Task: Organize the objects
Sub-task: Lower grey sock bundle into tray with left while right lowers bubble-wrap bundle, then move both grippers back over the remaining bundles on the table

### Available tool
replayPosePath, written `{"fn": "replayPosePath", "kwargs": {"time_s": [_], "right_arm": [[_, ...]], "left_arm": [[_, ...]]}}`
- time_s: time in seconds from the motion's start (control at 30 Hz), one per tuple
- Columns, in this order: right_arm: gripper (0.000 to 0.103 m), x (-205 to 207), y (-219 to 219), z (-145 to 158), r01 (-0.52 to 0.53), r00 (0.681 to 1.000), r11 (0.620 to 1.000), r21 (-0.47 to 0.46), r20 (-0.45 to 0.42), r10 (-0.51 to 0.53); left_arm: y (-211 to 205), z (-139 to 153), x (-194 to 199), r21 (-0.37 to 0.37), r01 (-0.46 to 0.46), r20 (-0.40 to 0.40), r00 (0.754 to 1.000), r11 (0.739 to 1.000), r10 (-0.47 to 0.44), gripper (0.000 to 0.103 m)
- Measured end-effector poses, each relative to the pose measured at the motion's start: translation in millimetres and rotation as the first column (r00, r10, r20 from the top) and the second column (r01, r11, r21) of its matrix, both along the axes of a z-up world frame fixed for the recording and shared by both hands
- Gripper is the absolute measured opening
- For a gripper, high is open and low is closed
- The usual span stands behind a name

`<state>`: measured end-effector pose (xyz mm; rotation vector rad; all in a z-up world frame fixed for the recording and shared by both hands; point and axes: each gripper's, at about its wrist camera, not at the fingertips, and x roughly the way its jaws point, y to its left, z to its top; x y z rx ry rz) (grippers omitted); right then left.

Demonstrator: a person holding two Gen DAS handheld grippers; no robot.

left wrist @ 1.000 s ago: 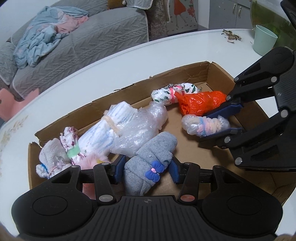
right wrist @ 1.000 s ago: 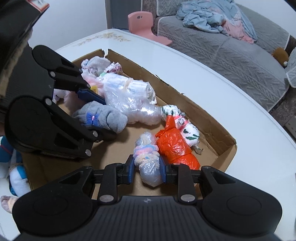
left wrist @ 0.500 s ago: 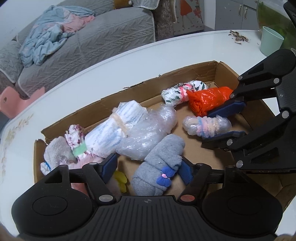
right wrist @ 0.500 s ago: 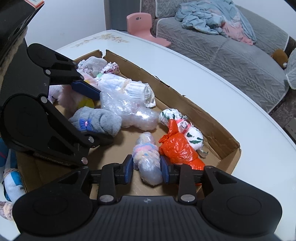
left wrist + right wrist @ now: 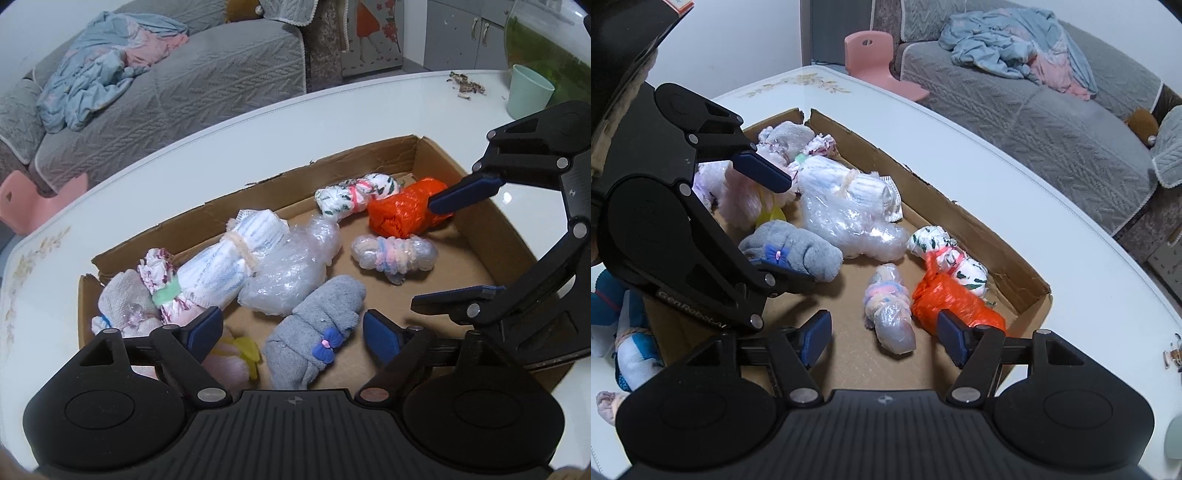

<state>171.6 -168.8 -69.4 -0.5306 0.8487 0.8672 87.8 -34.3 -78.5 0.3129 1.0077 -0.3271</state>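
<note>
1. The landmark is the cardboard box (image 5: pixel 369 158) on the white table (image 5: pixel 221 147); every bundle named here lies on its floor.
2. The left gripper (image 5: pixel 291 328) has its jaws opening, spread wide on either side of the grey sock roll (image 5: pixel 321 314) with a blue bow. The pads stand clear of the cloth, so the roll rests on the box floor near the front wall, unheld.
3. The right gripper (image 5: pixel 882 334) also has its jaws opening, about half spread. The clear-wrapped pastel bundle (image 5: pixel 890 310) lies between them untouched, toward the right end of the box, just beside the orange bag bundle (image 5: pixel 953 299).
4. Judged from this, the step in hand is release: both bundles are set down in the box.
5. To do it well, let both pairs of pads clear the bundles fully before any lift; a pad dragging on cloth or plastic film would likely pull a roll out of its place.
6. The right gripper's outer pad sits touching or nearly touching the orange bag bundle, so a straight pull-back along the fingers is safer than a sideways sweep.
7. The left gripper's far pad stands close to the pink and yellow fluffy bundle (image 5: pixel 229 362) by the front wall; the same straight pull-back suits it.
</note>
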Motion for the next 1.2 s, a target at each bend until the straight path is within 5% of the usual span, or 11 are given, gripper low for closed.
{"fn": "replayPosePath", "kwargs": {"time_s": [0.47,0.73,1.2], "right_arm": [[0.08,-69.2,-17.4,53.1,0.048,0.998,0.993,0.106,0.034,-0.051],[0.088,-126.7,6.5,37.0,0.011,1.0,0.996,0.086,-0.01,-0.01],[0.097,-142.5,27.1,2.8,0.175,0.982,0.978,0.113,-0.098,-0.164]], "left_arm": [[53.5,60.7,-78.5,0.003,-0.071,0.073,0.995,0.997,0.071,0.102],[103.4,36.5,-128.1,-0.017,-0.238,-0.032,0.971,0.971,0.237,0.102],[82.9,-6.3,-129.8,-0.016,-0.242,-0.081,0.967,0.97,0.24,0.102]]}}
